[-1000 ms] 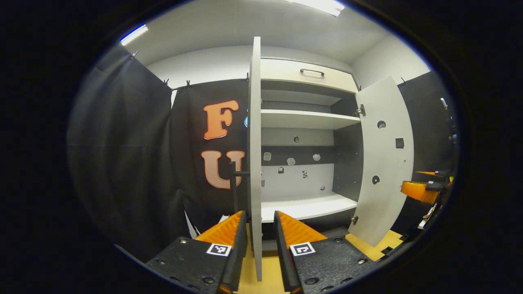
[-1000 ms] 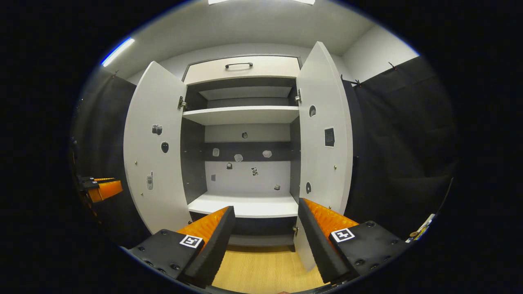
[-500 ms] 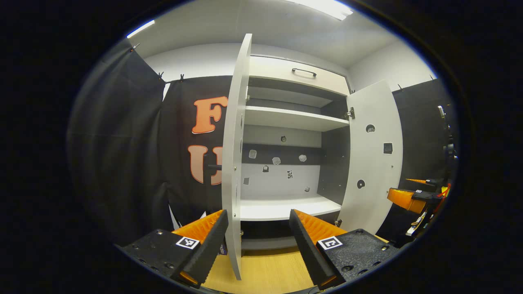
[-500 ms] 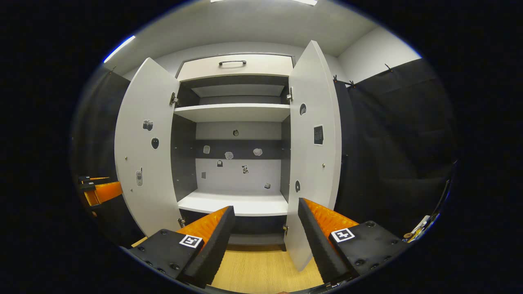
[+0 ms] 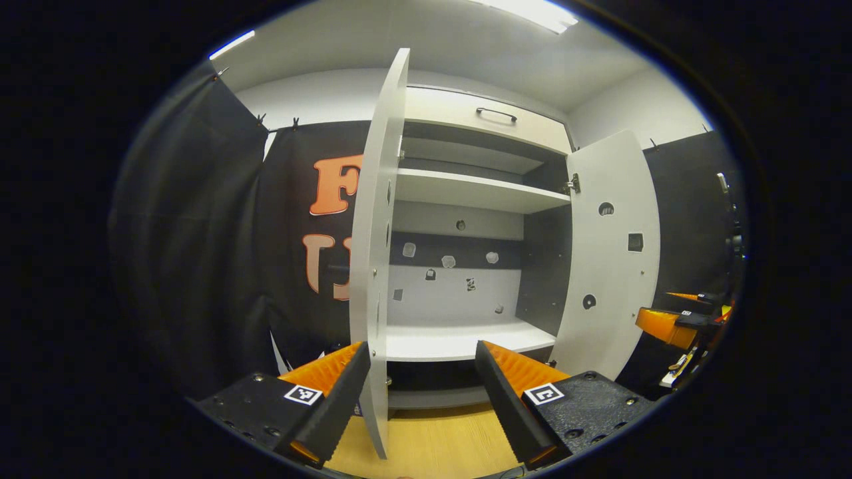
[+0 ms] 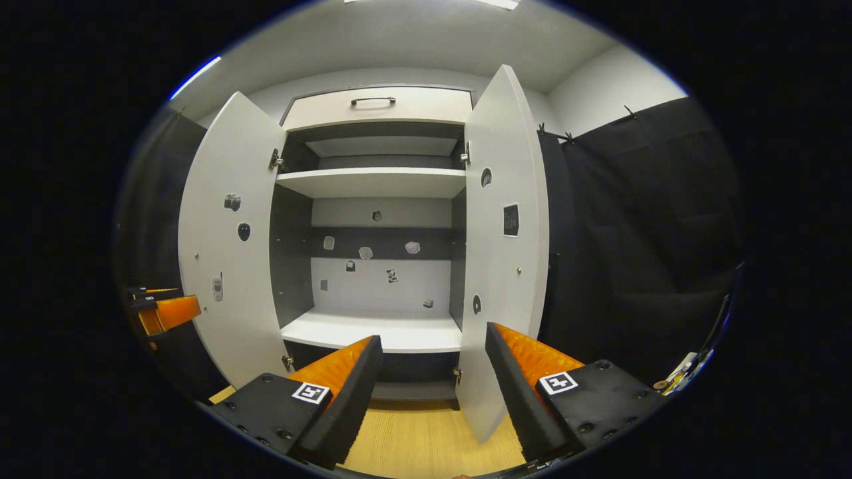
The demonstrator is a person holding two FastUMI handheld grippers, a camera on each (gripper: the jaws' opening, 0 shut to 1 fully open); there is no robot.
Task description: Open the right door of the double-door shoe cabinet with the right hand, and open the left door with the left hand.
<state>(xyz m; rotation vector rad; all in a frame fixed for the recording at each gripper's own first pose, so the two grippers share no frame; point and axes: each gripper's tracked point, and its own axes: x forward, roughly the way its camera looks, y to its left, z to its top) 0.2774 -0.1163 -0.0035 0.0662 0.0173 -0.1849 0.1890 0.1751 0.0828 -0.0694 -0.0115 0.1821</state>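
A second ago the left gripper (image 5: 421, 392) straddled the left door's (image 5: 373, 253) edge; now it has backed off, fingers spread wide. The right gripper (image 6: 432, 392) stays level, spread and empty, facing the shoe cabinet (image 6: 373, 186) beside the swung-out right door (image 6: 502, 266).

Both claw cameras low, near, facing the open cabinet (image 5: 466, 199) interior; left camera from farther left.

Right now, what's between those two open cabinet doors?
In the right gripper view, the left door and right door flank the cabinet's open inside: an upper shelf, a bottom shelf, and small stickers on the back wall. No shoes.
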